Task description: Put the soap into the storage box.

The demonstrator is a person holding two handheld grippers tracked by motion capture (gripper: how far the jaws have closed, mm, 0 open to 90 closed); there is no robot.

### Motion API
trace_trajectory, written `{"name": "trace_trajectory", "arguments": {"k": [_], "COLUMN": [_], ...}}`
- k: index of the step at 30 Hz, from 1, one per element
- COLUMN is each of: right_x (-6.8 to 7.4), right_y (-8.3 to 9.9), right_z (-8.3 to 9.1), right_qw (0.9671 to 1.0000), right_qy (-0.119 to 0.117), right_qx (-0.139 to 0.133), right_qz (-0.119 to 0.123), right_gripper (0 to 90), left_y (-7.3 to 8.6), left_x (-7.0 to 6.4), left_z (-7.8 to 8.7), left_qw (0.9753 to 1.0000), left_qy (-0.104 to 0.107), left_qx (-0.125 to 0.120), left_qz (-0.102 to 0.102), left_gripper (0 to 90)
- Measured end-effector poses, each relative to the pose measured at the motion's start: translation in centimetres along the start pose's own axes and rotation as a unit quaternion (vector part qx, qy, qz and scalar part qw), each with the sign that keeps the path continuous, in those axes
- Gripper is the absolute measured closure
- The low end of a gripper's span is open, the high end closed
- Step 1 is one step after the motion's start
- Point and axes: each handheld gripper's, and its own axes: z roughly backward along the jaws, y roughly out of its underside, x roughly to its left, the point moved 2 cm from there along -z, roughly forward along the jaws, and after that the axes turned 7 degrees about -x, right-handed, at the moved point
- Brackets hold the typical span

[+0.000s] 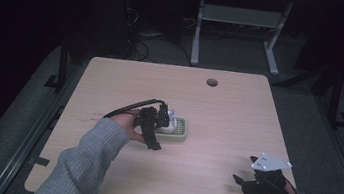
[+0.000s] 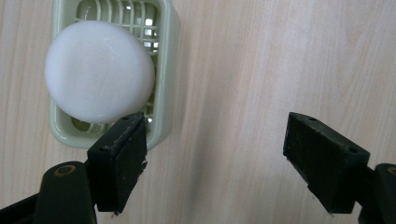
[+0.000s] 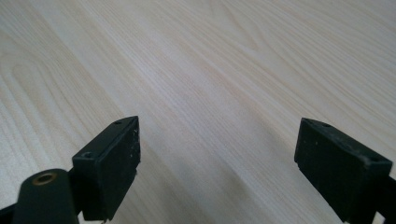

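Observation:
A pale green slotted soap dish (image 1: 181, 131) (image 2: 168, 70) lies near the middle of the wooden table (image 1: 218, 113). A white rounded soap bar (image 2: 99, 71) (image 1: 169, 123) rests in it. My left gripper (image 1: 156, 125) (image 2: 215, 154) hovers right over the dish, open, with nothing between its jaws; its left fingertip (image 2: 119, 161) overlaps the dish's near edge and the soap sits just beyond it. My right gripper (image 1: 249, 184) (image 3: 217, 168) stands open above bare wood at the table's front right, holding nothing.
A round cable hole (image 1: 212, 82) sits near the table's far edge. Beyond the table stand the white legs of another desk (image 1: 198, 35) and cables on the dark floor. Bare wood (image 3: 196, 70) lies under the right gripper.

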Motion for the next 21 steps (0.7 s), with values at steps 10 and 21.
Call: {"name": "trace_trajectory", "arguments": {"k": [10, 21], "right_x": [0.0, -0.1], "right_y": [0.0, 0.1], "right_z": [0.0, 0.0], "right_qw": [1.0000, 1.0000], "right_qy": [0.001, 0.003], "right_qx": [0.001, 0.003], "right_qz": [0.001, -0.002], "right_gripper": [13.9, 13.9], "left_y": [0.7, 1.8], "left_x": [-0.9, -1.9], "left_z": [0.1, 0.3], "left_qw": [1.0000, 0.9999], "left_qy": [-0.001, -0.006], "left_qx": [-0.004, -0.010], "left_qz": [-0.002, -0.004], "left_gripper": [21.4, 21.4]}}
